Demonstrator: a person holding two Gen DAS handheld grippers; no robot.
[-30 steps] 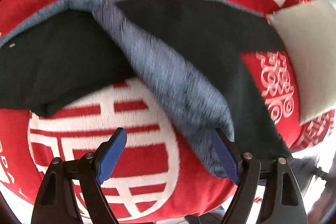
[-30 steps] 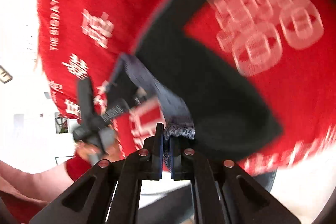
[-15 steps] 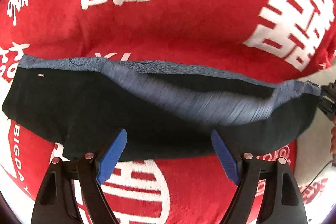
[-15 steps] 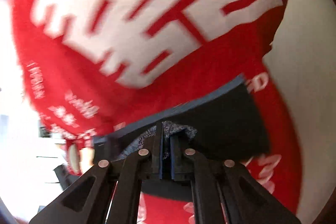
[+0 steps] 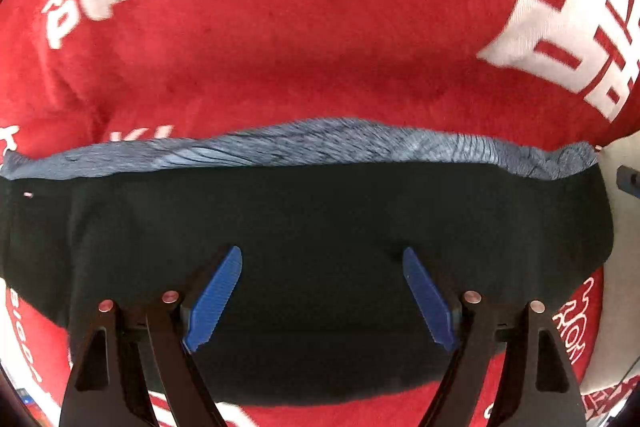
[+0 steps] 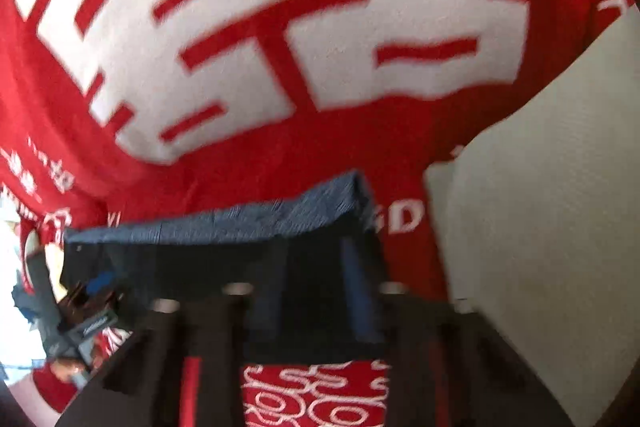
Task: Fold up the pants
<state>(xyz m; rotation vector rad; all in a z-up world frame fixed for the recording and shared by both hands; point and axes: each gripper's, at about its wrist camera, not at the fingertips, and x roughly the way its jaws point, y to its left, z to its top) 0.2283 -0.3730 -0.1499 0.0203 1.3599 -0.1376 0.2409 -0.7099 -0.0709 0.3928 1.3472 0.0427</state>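
Left hand-held gripper (image 5: 322, 293) gaping wide over the black pants (image 5: 320, 227), gripping nothing. Right hand-held gripper (image 6: 316, 303) just parted, pants between but freed. Beyond, blue-grey waistband (image 5: 320, 147) on red blanket (image 5: 320, 27): could snag on a pad, dragging the fold askew.

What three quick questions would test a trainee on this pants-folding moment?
1. True or false: the left gripper is clamped on the pants.
2. Which edge of the pants carries the grey-blue waistband in the left wrist view: A near, B far?
3. What lies under the pants?

Key: 1 false, its jaws stand open above the dark cloth. 2 B. 3 A red blanket with white characters.
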